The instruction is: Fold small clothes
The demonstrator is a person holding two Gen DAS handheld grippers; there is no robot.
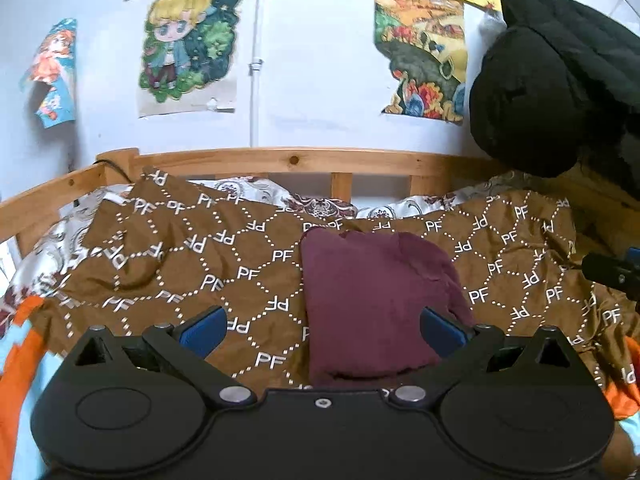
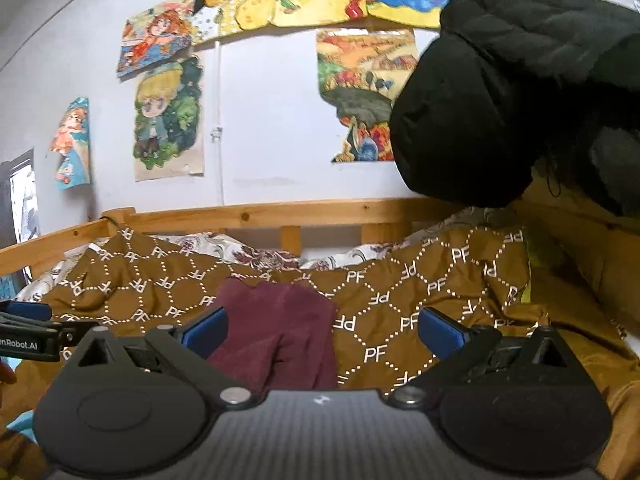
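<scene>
Both grippers, left (image 1: 323, 322) & right (image 2: 322, 330), gaped empty w/ maroon cloth (image 1: 372, 304) just ahead, lengthwise away, nearer left.

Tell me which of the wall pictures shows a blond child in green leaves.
The blond-child picture, hanging just left of the white wall pipe. The landscape picture hangs right of the pipe.
</scene>
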